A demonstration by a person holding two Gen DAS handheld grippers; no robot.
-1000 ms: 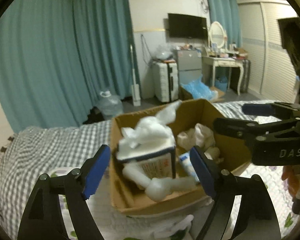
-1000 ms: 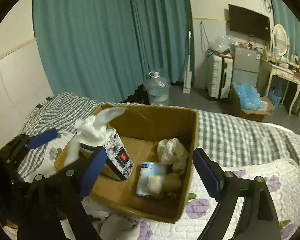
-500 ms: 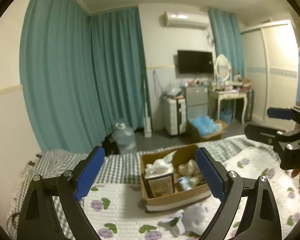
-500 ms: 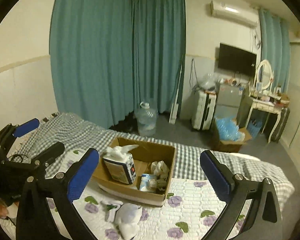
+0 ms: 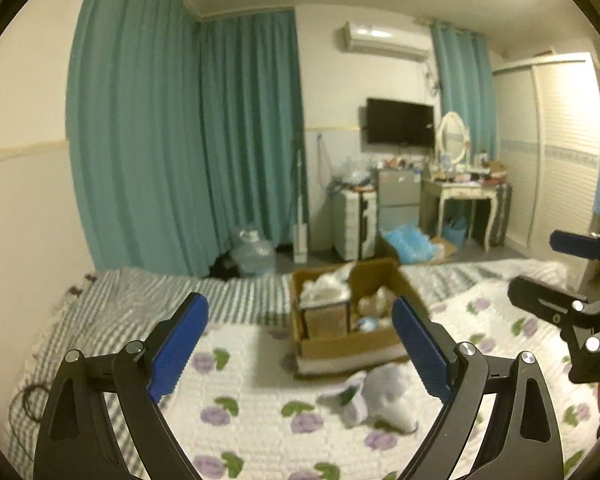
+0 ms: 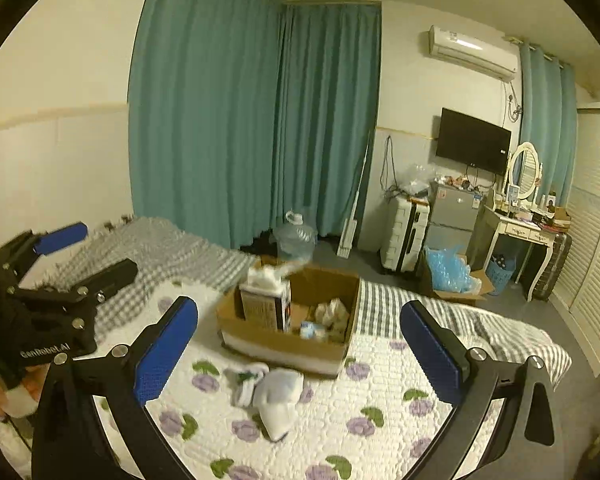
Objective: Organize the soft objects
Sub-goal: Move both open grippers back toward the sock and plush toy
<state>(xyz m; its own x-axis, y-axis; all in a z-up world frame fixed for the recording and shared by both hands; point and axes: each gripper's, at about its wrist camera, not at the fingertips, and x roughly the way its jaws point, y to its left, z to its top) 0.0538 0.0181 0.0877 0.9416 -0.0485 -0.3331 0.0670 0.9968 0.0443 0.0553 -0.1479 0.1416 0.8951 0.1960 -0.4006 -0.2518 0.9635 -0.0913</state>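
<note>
Centre frame on a quilted floral bedspread (image 6: 332, 412): an open cardboard box (image 6: 288, 344) holding an upright tissue box (image 6: 266, 300) with white tissue spilling out, beside crumpled pale soft items (image 6: 332, 314), and white socks (image 6: 274, 390) lying loose just in front. Left gripper (image 5: 300, 354) and right gripper (image 6: 300, 352) both spread wide, empty, well back from the box. Behind, teal curtains (image 6: 256, 120), a wall television (image 6: 474, 146) at right, a water jug (image 6: 296, 240) on the floor.
</note>
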